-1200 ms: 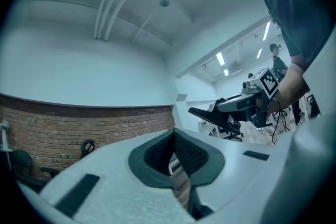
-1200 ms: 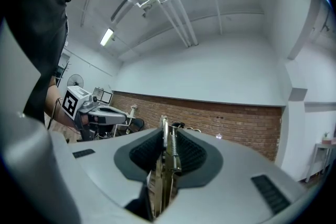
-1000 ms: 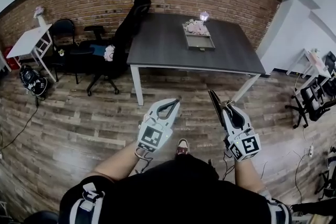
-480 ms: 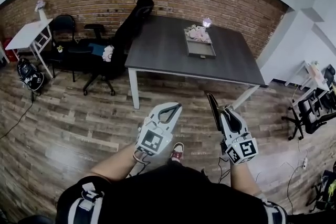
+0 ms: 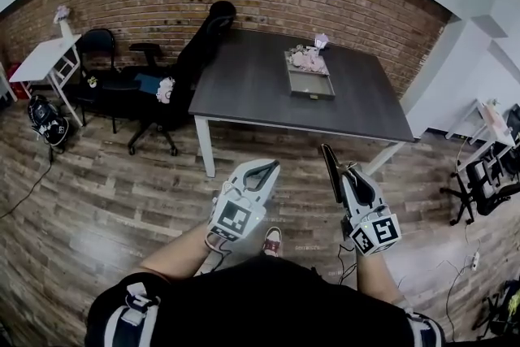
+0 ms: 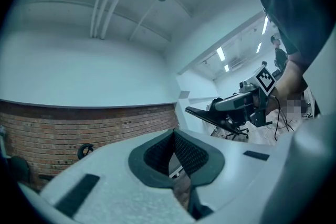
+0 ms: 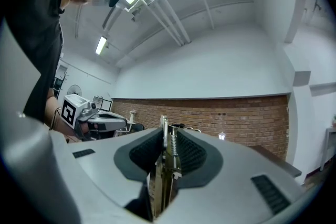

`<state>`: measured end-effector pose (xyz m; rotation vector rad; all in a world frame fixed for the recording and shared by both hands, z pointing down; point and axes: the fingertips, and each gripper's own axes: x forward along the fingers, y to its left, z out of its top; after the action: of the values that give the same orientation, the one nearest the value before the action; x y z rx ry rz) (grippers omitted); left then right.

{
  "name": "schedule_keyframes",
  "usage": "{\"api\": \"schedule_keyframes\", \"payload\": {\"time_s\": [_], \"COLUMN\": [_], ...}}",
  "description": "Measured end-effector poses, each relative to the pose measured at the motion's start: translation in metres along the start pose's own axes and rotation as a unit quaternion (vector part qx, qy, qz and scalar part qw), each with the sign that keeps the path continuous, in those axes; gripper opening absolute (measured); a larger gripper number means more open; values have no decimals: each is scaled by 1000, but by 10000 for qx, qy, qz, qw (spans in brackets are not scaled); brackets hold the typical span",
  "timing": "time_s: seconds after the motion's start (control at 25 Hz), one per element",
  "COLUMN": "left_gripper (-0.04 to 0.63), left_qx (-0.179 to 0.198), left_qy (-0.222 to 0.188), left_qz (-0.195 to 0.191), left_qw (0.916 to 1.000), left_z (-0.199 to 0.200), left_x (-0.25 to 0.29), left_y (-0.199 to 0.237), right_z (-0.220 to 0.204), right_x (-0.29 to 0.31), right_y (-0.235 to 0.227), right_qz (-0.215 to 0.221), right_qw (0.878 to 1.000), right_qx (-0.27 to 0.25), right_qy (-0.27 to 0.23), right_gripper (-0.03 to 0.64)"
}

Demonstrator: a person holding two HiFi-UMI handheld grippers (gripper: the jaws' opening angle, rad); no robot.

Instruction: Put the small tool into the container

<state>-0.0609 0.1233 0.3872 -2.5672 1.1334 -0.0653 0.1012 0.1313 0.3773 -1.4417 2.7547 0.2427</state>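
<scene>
My right gripper (image 5: 344, 170) is shut on the small tool (image 5: 330, 165), a dark flat piece that sticks out ahead of the jaws. In the right gripper view the tool (image 7: 167, 162) is a thin metal piece with a spring, clamped upright between the pads. My left gripper (image 5: 265, 166) is shut with nothing in it, its tips meeting (image 6: 174, 134). Both are held level over the wooden floor, well short of the dark table (image 5: 244, 85). The container (image 5: 311, 95), a shallow grey tray, lies on the table's far middle.
Pink flowers (image 5: 305, 58) and a small lamp (image 5: 321, 39) stand at the tray's back end. A black office chair (image 5: 191, 53) sits at the table's left, with a white side table (image 5: 41, 61) and a backpack (image 5: 45, 122) beyond. More chairs (image 5: 487, 171) stand at the right.
The person has stepped toward the table, which now sits a little lower and nearer in the head view. Both grippers came along with it, their grips unchanged.
</scene>
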Motion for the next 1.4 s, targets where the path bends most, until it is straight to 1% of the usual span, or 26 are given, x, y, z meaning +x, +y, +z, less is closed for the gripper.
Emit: {"api": "schedule_keyframes", "payload": {"time_s": [0.12, 0.32, 0.56, 0.72, 0.88, 1.2, 1.4], "left_gripper": [9, 9, 9, 9, 9, 9, 9], "left_qx": [-19, 5, 138, 166, 85, -141, -154], "left_qy": [55, 141, 141, 134, 153, 375, 454], "left_qz": [9, -89, -77, -56, 16, 191, 198], "left_qw": [10000, 9999, 9998, 9998, 9998, 9990, 9987], "left_z": [-8, -20, -21, -23, -33, -58, -62], "left_x": [19, 54, 100, 130, 158, 209, 236], "left_y": [6, 15, 35, 50, 64, 89, 99], "right_z": [-8, -19, -22, -23, -30, -46, -53], "right_x": [11, 29, 53, 73, 93, 128, 143], "right_y": [-16, -48, -89, -114, -141, -188, -211], "right_qz": [4, -44, -61, -53, -46, 36, 59], "right_qw": [9999, 10000, 9999, 9999, 9999, 9999, 9997], "right_qx": [-90, -32, 95, 78, 83, 151, 215], "right_qy": [71, 27, -125, -138, -108, -46, -78], "right_gripper": [80, 80, 80, 80, 80, 80, 80]}}
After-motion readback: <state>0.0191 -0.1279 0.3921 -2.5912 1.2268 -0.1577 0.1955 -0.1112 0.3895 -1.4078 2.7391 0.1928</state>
